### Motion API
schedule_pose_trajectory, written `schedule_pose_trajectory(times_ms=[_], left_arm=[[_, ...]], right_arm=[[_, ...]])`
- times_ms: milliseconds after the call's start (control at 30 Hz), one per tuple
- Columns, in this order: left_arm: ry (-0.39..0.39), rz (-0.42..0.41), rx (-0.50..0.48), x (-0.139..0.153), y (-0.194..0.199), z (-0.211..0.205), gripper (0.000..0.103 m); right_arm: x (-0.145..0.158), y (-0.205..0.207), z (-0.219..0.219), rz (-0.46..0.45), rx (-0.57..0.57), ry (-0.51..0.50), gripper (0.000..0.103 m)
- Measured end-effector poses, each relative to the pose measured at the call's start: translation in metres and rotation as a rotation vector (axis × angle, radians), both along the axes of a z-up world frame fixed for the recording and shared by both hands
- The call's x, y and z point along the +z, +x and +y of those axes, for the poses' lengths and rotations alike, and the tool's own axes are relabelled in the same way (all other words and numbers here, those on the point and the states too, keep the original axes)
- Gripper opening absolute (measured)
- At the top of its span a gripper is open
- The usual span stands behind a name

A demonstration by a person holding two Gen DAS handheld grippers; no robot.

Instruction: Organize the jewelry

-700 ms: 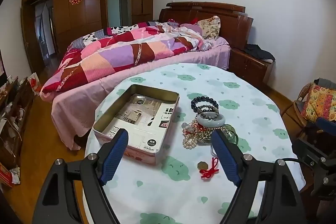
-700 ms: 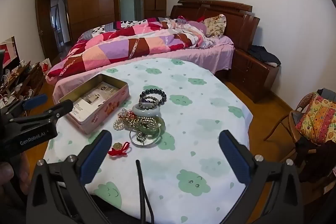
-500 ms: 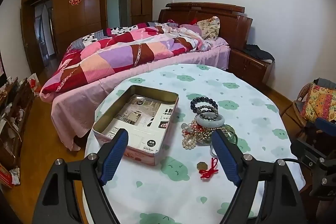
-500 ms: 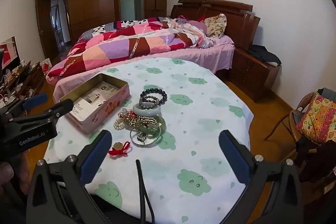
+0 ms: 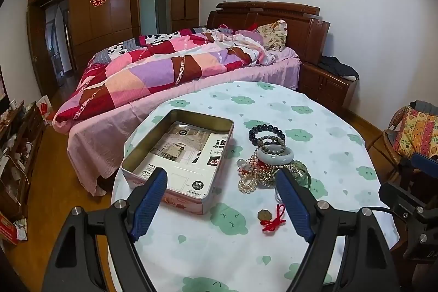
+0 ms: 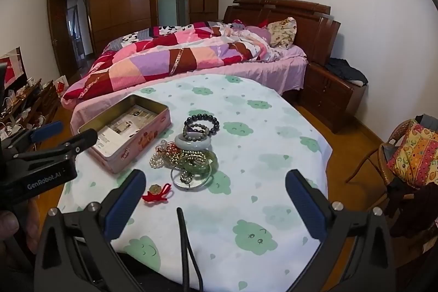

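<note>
A pile of jewelry [image 5: 269, 162] lies on the round table: dark bead bracelets [image 5: 266, 132], a pale jade bangle [image 5: 275, 155], pearls [image 5: 246, 184] and a green bangle. The pile also shows in the right wrist view [image 6: 194, 155]. A red-cord coin charm [image 5: 269, 218] [image 6: 157, 192] lies nearer me. An open pink tin box [image 5: 180, 155] [image 6: 128, 133] with printed paper inside stands left of the pile. My left gripper [image 5: 221, 177] is open and empty above the table's near edge. My right gripper [image 6: 215, 178] is open and empty.
The table [image 6: 273, 127] has a white cloth with green clouds. A bed with a patchwork quilt [image 5: 169, 67] stands behind it. A chair with a colourful cushion [image 6: 413, 155] is at the right. A black cable [image 6: 186, 237] hangs before the right gripper. Cluttered shelves [image 5: 16, 133] stand left.
Both views have shifted only slightly; the jewelry, charm and tin box lie where they were. Both grippers stay open.
</note>
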State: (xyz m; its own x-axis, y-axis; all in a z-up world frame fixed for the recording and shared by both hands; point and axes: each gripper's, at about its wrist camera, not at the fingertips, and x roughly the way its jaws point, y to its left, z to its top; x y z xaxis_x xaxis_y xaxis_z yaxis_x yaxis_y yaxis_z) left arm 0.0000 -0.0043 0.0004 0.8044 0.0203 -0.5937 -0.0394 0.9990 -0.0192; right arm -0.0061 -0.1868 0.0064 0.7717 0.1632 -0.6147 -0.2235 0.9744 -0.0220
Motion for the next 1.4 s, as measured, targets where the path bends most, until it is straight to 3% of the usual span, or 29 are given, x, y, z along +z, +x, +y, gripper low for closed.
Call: schedule_pose_trajectory(times_ms=[1400], left_arm=[[-0.004, 0.006, -0.002, 0.0008, 0.0003, 0.0035, 0.081]], right_arm=[[-0.0012, 0.0010, -0.0008, 0.000, 0.001, 0.003, 0.103]])
